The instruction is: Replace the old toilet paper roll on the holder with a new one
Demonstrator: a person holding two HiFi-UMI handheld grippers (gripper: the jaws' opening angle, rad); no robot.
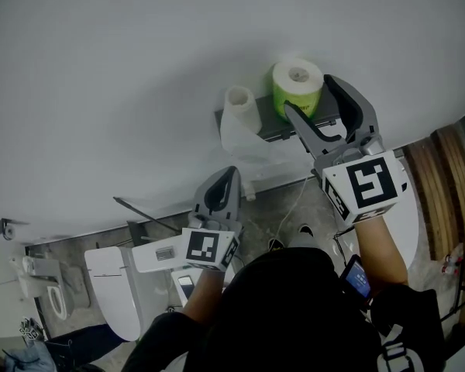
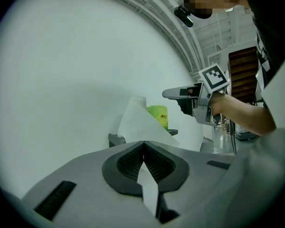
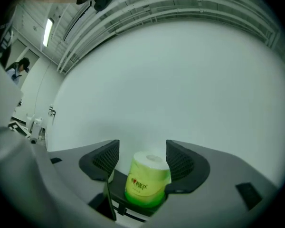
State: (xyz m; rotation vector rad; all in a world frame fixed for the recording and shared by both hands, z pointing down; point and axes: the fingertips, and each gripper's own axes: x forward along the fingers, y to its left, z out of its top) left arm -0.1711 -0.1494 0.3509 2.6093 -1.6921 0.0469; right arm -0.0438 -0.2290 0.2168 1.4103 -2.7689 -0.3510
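Standing on end on the grey holder [image 1: 267, 130], upper centre of the head view, the new roll [image 1: 297, 84] in its green wrapper shows its core end to the camera. In the right gripper view its long axis runs up and down the frame, low and centre.

We note the right gripper [image 3: 142, 151] with jaws apart, one on each side of the roll, set across its girth and pointing at the white wall [image 3: 180, 80]. The roll sits deep between the pads. It lies closer to the right-hand pad, possibly touching it, with a clear gap at the left-hand pad. We see no squeeze on the wrapper, so we read it as framed but not gripped.

We judge that the coming move depends on this alignment. The jaws need only close straight across an upright cylinder, and the off-centre seat may nudge the roll leftward on the shelf.

The old roll [image 1: 239, 98] sits just left of the new one at the holder's left end. Its loose paper tail [image 1: 240, 142] hangs toward frame centre.

The left gripper [image 1: 226, 178] is lower centre, well apart from the new roll. Its jaws are together on that tail, and the left gripper view shows a white strip pinched between the pads. The right hand is plainly the nearer one.
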